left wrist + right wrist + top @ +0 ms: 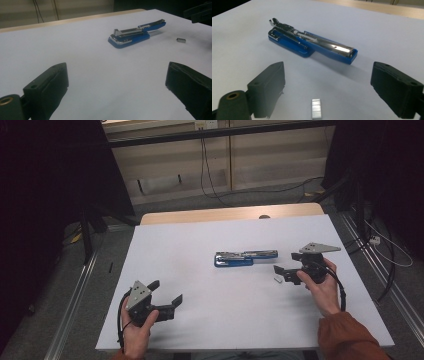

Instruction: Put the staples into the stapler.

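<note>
White sheet covers the bench (200, 320), leaving a strip of bare wood along its far edge. Left gripper (167, 295) is held by a hand above the near left corner, jaws spread wide with nothing between them, pointing across the bench toward the far right. Right gripper (284, 274) is held low near the right edge, jaws spread and pointing left, no object pinched. Blue and chrome stapler (245, 257) lies opened out flat, right of the bench centre, its length parallel to the far edge; the metal magazine arm (322, 43) is swung out from the blue base (289, 42). Small silver block of staples (316, 108) rests on the sheet between the right gripper's jaws, touching neither, just beside the stapler's right end.
</note>
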Action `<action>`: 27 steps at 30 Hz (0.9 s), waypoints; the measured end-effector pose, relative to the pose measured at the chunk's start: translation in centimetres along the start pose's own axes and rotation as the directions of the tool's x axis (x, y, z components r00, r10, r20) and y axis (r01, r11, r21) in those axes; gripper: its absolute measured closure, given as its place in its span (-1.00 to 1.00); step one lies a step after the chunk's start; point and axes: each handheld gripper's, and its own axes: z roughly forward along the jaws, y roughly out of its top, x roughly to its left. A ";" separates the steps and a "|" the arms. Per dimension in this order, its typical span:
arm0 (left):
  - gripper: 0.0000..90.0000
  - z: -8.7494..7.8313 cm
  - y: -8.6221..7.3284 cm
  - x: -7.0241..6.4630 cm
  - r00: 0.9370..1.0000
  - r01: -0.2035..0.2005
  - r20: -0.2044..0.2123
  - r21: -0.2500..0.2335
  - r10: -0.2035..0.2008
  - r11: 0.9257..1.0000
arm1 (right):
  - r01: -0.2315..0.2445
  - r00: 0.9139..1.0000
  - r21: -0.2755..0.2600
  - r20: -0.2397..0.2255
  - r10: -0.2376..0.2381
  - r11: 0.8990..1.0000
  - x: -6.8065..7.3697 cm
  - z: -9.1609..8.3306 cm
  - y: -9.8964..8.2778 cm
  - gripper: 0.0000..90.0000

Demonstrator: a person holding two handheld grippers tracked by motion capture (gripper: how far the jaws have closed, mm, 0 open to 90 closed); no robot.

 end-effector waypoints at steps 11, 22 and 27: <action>-0.89 0.7 0.2 -0.3 1.000 -0.007 0.021 0.013 0.007 1.000 | -0.004 0.993 0.154 -0.115 0.022 0.988 -0.8 1.1 0.2 -0.70; -0.89 1.0 0.1 -0.1 1.000 0.002 0.023 0.030 -0.002 1.000 | 0.043 0.993 0.239 -0.116 -0.015 0.970 -1.2 2.1 0.5 -0.81; -0.89 1.1 0.1 0.0 1.000 0.001 0.020 0.029 -0.002 1.000 | 0.089 0.991 0.265 -0.123 -0.058 0.960 -1.2 2.0 0.7 -0.77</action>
